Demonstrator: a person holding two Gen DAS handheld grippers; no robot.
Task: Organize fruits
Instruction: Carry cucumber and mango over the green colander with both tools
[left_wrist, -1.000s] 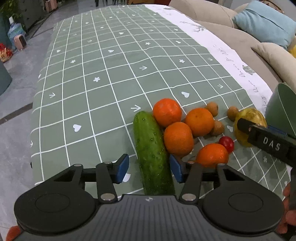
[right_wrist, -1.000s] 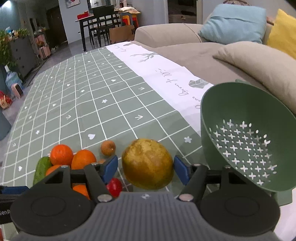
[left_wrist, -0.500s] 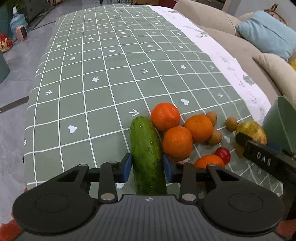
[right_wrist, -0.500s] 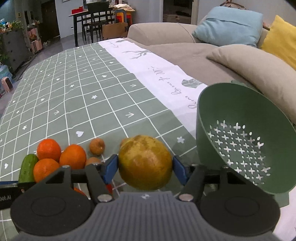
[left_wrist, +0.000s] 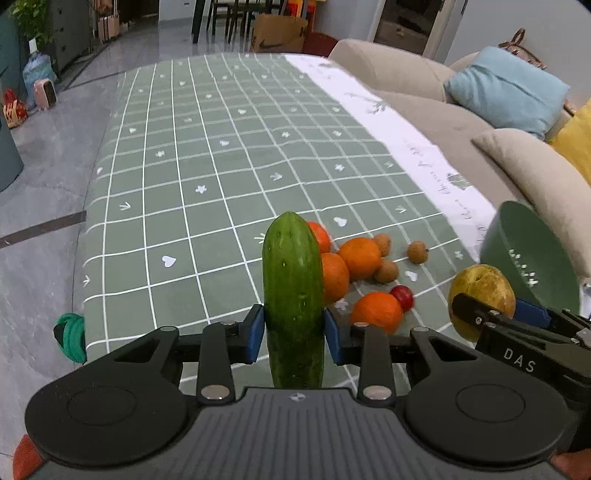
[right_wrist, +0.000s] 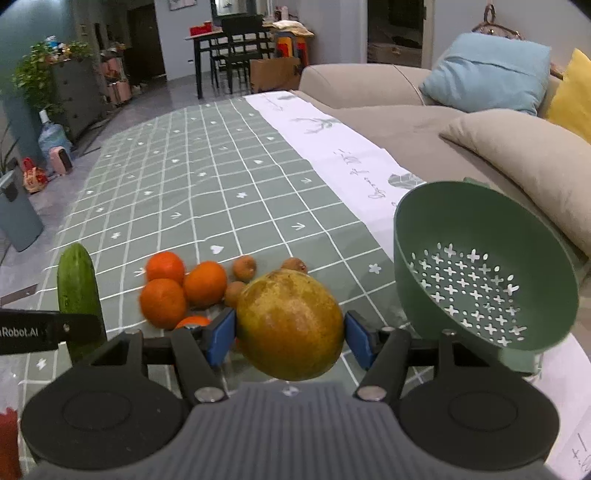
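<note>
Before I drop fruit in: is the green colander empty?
Empty as far as visible: the colander shows only its bare perforated bottom, with nothing in it.

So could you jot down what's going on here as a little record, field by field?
left gripper: shut on the cucumber, lifted off the table
right gripper: shut on the yellow-green fruit
strainer bowl: green, tilted, nothing in it, right of the yellow-green fruit
left on the tablecloth: oranges, small brown fruits, one red fruit

Glossy, bumpy cucumber (left_wrist: 293, 291); matt plastic colander (right_wrist: 480, 266); printed cloth tablecloth (left_wrist: 207, 177)
</note>
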